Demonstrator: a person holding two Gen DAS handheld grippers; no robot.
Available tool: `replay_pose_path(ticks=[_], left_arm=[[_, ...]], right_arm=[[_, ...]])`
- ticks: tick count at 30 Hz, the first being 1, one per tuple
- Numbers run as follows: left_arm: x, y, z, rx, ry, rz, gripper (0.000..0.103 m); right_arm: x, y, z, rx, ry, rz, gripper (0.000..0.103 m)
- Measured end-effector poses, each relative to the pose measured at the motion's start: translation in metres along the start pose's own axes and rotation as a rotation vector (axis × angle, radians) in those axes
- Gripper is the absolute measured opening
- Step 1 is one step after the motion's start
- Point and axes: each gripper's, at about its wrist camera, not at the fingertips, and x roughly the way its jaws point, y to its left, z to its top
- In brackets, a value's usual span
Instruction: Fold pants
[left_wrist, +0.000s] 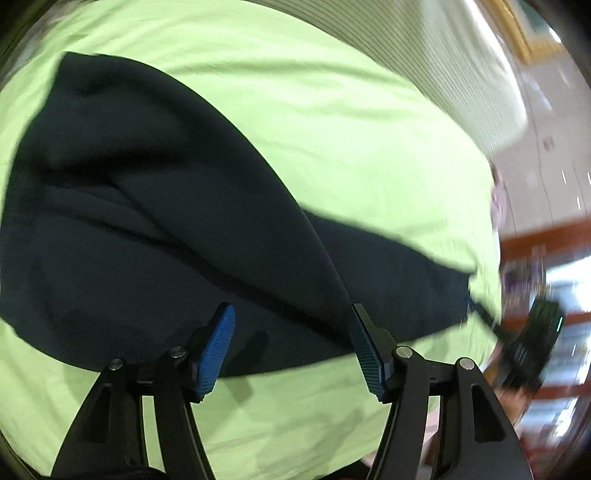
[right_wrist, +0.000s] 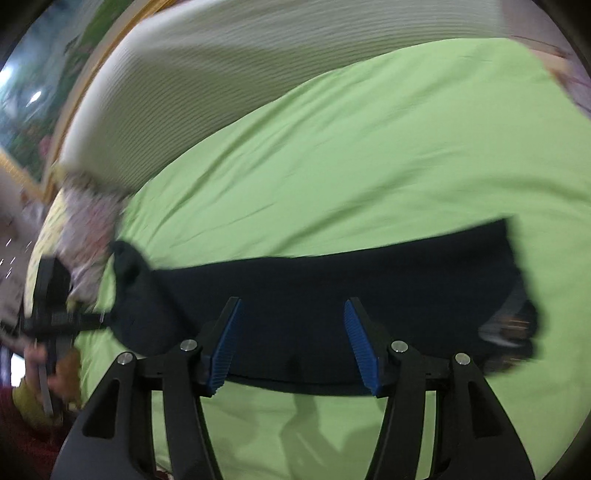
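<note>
While both tools hover with nothing held, the largest thing in sight is the green sheet (left_wrist: 332, 122) covering the bed, one of it, with a single ribbed pale cover (right_wrist: 229, 66) bunched at its far side. On that sheet lie the dark pants (left_wrist: 140, 206), one pair, stretched across the near part of the bed; from the left wrist view one part looks already laid over another, though the blur hides the seams and hems.

Judging by this, the step in hand is reaching for the near edge to make another fold. To do it well, each tool should come down on the fabric edge at matching points, pinch both layers together, lift only enough to clear the sheet, and carry the edge across evenly so no crease drags.

Two grippers are at work. On the left gripper (left_wrist: 291, 347) the jaws stand wide apart over the near hem, empty. Those of the right gripper (right_wrist: 293, 345) are likewise spread, poised above the near edge of the cloth, gripping nothing
</note>
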Motion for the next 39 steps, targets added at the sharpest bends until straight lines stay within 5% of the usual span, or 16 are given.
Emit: replay_pose_path(ticks=[5, 8, 16, 18, 21, 23, 24, 25, 33, 39], left_arm=[[-0.017, 0.012, 0.048, -0.146, -0.042, 0.044, 0.065], [-0.02, 0.01, 0.078, -0.229, -0.072, 0.142, 0.066], [0.018, -0.001, 0.119, -0.292, 0.006, 0.36, 0.065], [0.024, 0.0, 0.12, -0.306, 0.01, 0.382, 0.058], [0.025, 0.012, 0.122, -0.303, -0.005, 0.354, 0.023], [0.023, 0.023, 0.112, -0.285, -0.018, 0.329, 0.012], [0.018, 0.022, 0.109, -0.275, -0.041, 0.305, 0.008], [0.015, 0.028, 0.104, -0.271, -0.052, 0.292, 0.006], [-0.049, 0.037, 0.051, -0.257, -0.244, 0.103, 0.004], [-0.051, 0.078, -0.018, -0.342, -0.261, -0.017, 0.004]], right_arm=[[0.045, 0.057, 0.002, -0.115, 0.079, 0.118, 0.058], [0.069, 0.088, 0.001, -0.192, 0.12, 0.157, 0.058], [0.128, 0.144, -0.009, -0.402, 0.246, 0.183, 0.058], [0.135, 0.147, -0.013, -0.437, 0.268, 0.185, 0.058], [0.144, 0.149, -0.018, -0.464, 0.285, 0.178, 0.056], [0.148, 0.151, -0.021, -0.46, 0.296, 0.204, 0.024], [0.15, 0.151, -0.022, -0.461, 0.303, 0.198, 0.016], [0.15, 0.151, -0.022, -0.465, 0.302, 0.192, 0.007], [0.121, 0.162, -0.016, -0.523, 0.264, 0.252, 0.006], [0.119, 0.179, -0.038, -0.639, 0.304, 0.214, 0.006]])
